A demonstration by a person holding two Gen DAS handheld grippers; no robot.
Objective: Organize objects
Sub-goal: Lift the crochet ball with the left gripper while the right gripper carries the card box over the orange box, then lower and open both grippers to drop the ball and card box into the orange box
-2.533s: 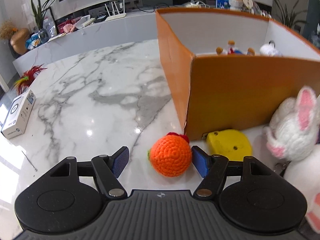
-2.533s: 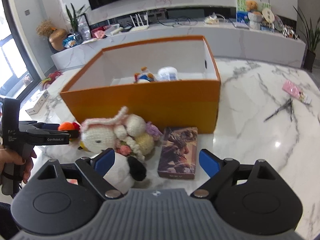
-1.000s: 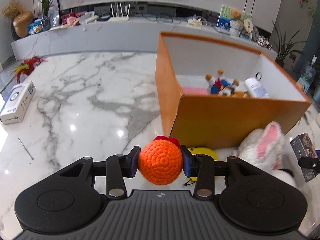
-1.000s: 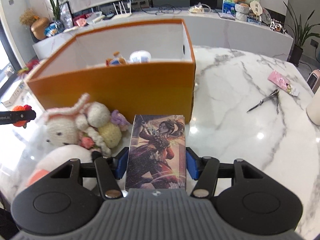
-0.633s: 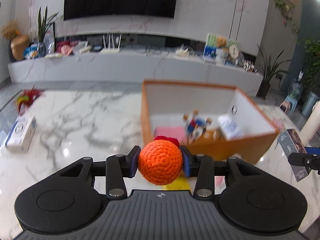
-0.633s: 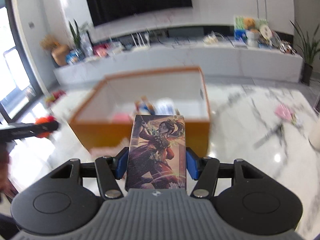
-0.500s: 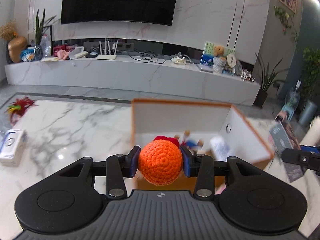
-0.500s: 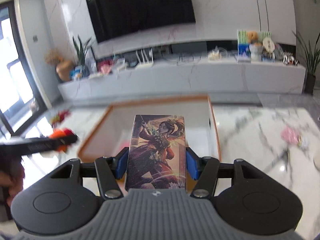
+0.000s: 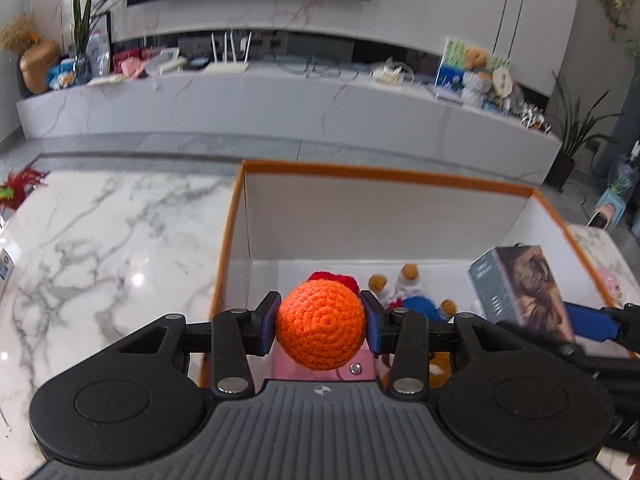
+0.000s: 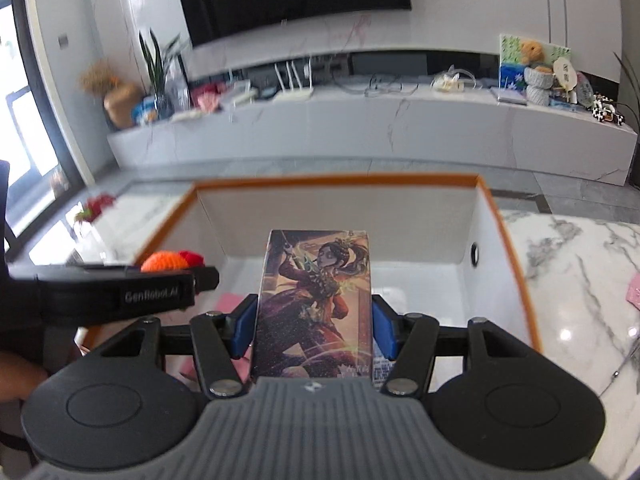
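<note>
- The left tongs clench the orange crocheted ball, its red tuft pointing away from the camera, above the orange box.
- The right tongs clench the illustrated card box, long axis running forward along the fingers.
- A second ago both items hung over the marble surface before the box; now both are over its open interior.
</note>
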